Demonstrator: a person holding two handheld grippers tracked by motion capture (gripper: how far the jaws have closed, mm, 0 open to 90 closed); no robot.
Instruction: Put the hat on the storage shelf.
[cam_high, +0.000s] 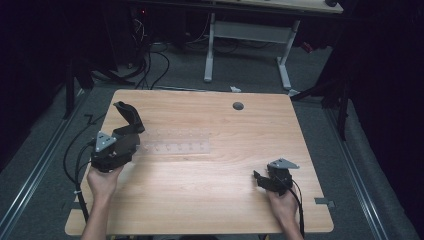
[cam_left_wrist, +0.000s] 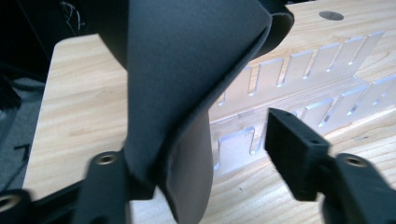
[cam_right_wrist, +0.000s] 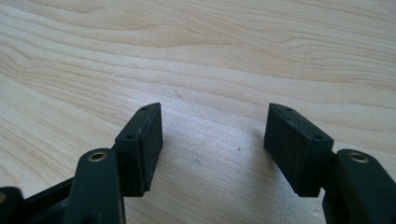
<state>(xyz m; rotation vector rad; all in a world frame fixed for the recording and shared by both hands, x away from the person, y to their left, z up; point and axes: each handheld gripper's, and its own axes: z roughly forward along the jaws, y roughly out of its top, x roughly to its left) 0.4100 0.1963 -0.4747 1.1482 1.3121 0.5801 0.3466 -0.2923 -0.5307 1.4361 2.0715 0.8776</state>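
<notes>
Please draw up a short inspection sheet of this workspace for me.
Surface: light wooden table with a round grey grommet hole.
Job's things: clear slotted plastic rack lying flat; dark grey flexible sheet at the left tongs, draped over one jaw.
Clutter: nothing seen.
Grippers: left tongs jaws apart, grip unclear; right tongs open, holding nothing.
Cables: black cable trailing off the table's left.
Surroundings: grey carpet, white-legged desk behind.

Each black claw carries a grey three-cornered plate, brass-ringed screws and a black cable
</notes>
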